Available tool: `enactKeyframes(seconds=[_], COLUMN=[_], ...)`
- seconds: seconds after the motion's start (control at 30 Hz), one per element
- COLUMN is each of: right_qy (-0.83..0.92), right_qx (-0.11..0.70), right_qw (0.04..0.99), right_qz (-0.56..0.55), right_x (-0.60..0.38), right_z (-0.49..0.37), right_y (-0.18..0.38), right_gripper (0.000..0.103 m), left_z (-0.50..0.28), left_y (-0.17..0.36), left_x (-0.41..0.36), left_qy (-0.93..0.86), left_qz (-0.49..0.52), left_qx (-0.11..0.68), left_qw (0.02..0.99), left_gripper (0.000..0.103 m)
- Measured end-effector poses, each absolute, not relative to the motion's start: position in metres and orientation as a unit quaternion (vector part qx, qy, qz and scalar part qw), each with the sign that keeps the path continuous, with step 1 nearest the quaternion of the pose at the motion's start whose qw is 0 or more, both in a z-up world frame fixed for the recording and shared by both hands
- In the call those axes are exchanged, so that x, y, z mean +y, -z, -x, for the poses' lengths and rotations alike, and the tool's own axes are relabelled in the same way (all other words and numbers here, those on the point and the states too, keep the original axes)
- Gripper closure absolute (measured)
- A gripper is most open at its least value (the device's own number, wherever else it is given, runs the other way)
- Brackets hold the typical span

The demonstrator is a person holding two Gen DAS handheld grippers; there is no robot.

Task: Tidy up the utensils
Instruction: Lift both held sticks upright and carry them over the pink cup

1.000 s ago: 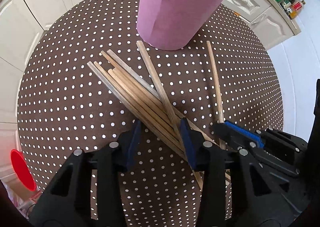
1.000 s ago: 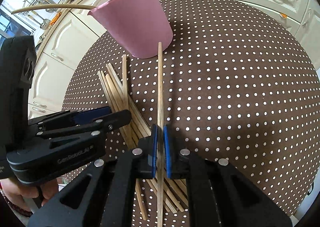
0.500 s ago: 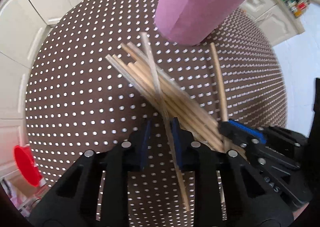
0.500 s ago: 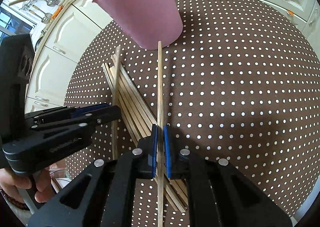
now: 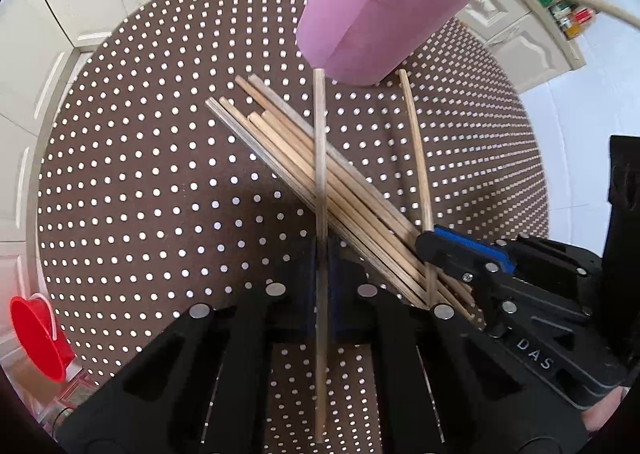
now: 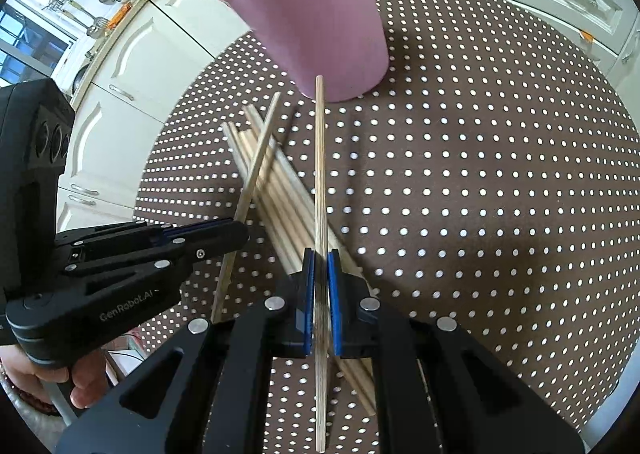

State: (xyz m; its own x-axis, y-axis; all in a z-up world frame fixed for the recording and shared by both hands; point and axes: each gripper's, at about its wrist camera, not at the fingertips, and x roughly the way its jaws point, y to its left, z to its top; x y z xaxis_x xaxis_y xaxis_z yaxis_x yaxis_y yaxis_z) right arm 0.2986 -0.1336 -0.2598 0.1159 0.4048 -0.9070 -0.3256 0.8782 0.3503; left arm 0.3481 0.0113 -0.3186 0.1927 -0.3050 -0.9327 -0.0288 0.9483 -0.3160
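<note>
Left gripper, jaws just closed, clamps one chopstick over the pile on the dotted table, while right gripper pinches another stick, both tips near the pink cup.

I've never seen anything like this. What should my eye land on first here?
The pink cup at the far side of the dotted brown table, two sticks already poking out. Nearer lies a heap of wooden chopsticks, and each gripper, left and right, pinches one chopstick between its fingers.
</note>
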Motion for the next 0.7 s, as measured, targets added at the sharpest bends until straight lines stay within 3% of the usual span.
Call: enactKeyframes(seconds=[0.7], right_qy=[-0.279], right_qx=[0.507], right_qw=[0.816], right_qz=[-0.020], right_x=[-0.106], right_z=[-0.261], right_y=[0.155], right_gripper=[0.098], left_z=[-0.273], left_y=[0.194], left_x=[0.057], left_qy=[0.195], left_qz=[0.141], left_qx=[0.465], left_qw=[0.852], left_gripper=[0.097])
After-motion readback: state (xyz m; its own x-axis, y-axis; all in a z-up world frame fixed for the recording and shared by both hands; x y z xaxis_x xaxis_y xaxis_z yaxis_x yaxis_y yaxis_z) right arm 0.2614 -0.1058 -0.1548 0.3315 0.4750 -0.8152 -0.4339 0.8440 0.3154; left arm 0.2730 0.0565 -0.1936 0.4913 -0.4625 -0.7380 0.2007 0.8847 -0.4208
